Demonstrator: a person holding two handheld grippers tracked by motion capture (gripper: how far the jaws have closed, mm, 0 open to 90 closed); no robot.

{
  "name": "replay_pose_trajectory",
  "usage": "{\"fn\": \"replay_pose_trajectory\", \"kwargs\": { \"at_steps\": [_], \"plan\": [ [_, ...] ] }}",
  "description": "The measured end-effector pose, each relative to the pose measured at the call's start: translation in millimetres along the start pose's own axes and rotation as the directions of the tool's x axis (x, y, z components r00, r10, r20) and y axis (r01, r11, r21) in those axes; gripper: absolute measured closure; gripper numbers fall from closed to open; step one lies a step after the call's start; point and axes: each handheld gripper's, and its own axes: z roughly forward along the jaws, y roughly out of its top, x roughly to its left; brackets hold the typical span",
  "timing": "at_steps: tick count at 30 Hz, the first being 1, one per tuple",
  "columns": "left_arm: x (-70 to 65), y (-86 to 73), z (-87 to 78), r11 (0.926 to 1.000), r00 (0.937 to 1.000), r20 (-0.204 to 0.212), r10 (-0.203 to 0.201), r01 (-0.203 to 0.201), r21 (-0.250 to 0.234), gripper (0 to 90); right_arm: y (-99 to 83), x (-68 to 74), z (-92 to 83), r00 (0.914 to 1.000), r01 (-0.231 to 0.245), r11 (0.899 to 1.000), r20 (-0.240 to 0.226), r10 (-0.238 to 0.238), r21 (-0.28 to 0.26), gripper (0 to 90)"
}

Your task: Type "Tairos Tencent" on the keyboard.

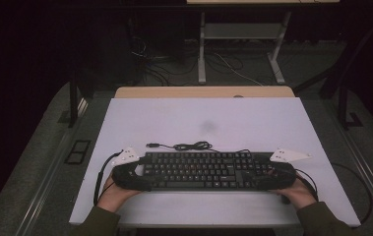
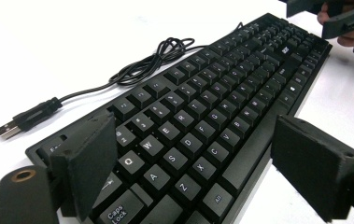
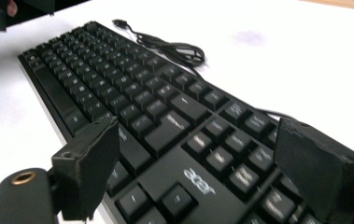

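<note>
- A black keyboard (image 1: 208,170) lies flat on the white table (image 1: 223,123), lengthwise across the near half, roughly at 6 o'clock from the table's centre.
- Its black cable (image 1: 191,146) lies in a loose coil on the table just beyond the keyboard's far edge, at about 12 o'clock from the keys, and its USB plug (image 2: 7,129) rests bare on the white surface.
- The left gripper (image 2: 193,172) is at the keyboard's left end, at 9 o'clock from the keys. In the left gripper view its jaws stand wide apart, straddling the end of the keyboard from far edge to near edge. The pads do not appear to press on the keyboard, so nothing is held.
- The right gripper (image 3: 195,172) is at the keyboard's right end, at 3 o'clock. In the right gripper view its jaws are likewise spread wide over the number-pad end, with no visible pressing on the case.
- In the high view a hand holds each gripper from the 6 o'clock side of the table.
</note>
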Motion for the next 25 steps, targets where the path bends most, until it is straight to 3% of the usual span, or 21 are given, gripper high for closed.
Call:
{"fn": "replay_pose_trajectory", "kwargs": {
  "at_steps": [10,16,25],
  "plan": [
    [-0.4,-2.8,1.9,0.9996,0.9993,-0.028,-0.024,0.025,0.017,0.0,-10.6,-6.0,-10.7,0.9992,0.022,1.0,0.032,-0.022,0.011,14.4],
    [-1.2,-2.6,1.0,0.9995,0.9991,-0.03,-0.029,0.029,0.01,0.0,-14.2,-12.9,-18.4,0.998,0.02,1.0,0.06,-0.021,0.008,14.3],
    [-0.5,-3.0,0.1,0.9997,0.9992,-0.037,-0.013,0.014,0.018,1.8,-14.1,-13.7,-18.1,0.998,0.022,1.0,0.06,-0.022,0.005,14.3]
  ]
}}
